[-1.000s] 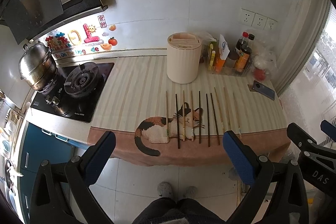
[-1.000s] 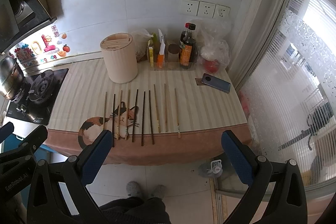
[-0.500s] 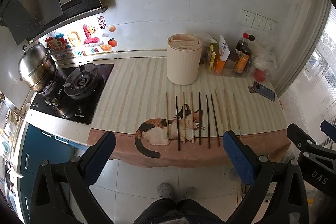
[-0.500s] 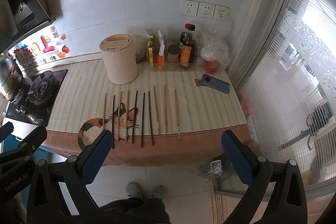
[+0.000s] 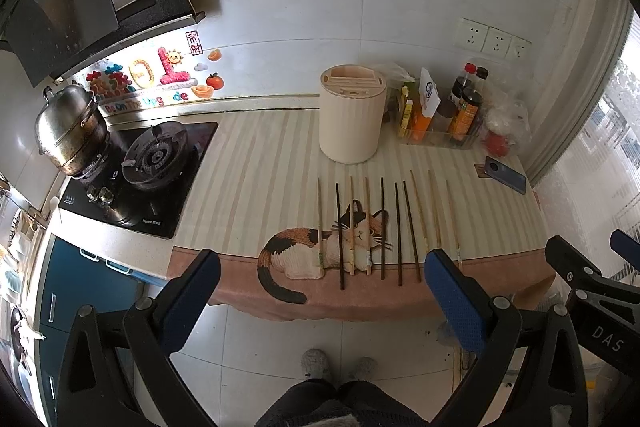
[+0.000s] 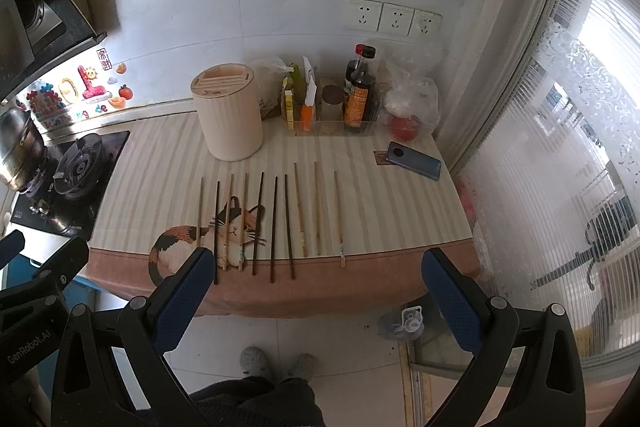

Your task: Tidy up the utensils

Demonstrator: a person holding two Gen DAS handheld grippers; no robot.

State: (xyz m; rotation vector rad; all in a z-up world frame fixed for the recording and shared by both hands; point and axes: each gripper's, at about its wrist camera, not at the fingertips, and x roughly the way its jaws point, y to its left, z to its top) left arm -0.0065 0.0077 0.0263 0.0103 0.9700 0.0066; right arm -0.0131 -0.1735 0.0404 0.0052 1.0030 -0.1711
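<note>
1. Left gripper (image 5: 320, 291): jaws spread wide, nothing held, low in the frame in front of the bench (image 5: 256, 163); view nearly unchanged from 1.0 s ago.
2. Right gripper (image 6: 316, 287): released, empty; the scene has shifted slightly down since 1.0 s ago.
3. Chopsticks (image 5: 384, 227): ten, laid side by side at frame centre on the cat-print mat (image 5: 292, 255), same positions as earlier.
4. Cream utensil holder (image 5: 352, 119): upright just behind the chopsticks.
</note>
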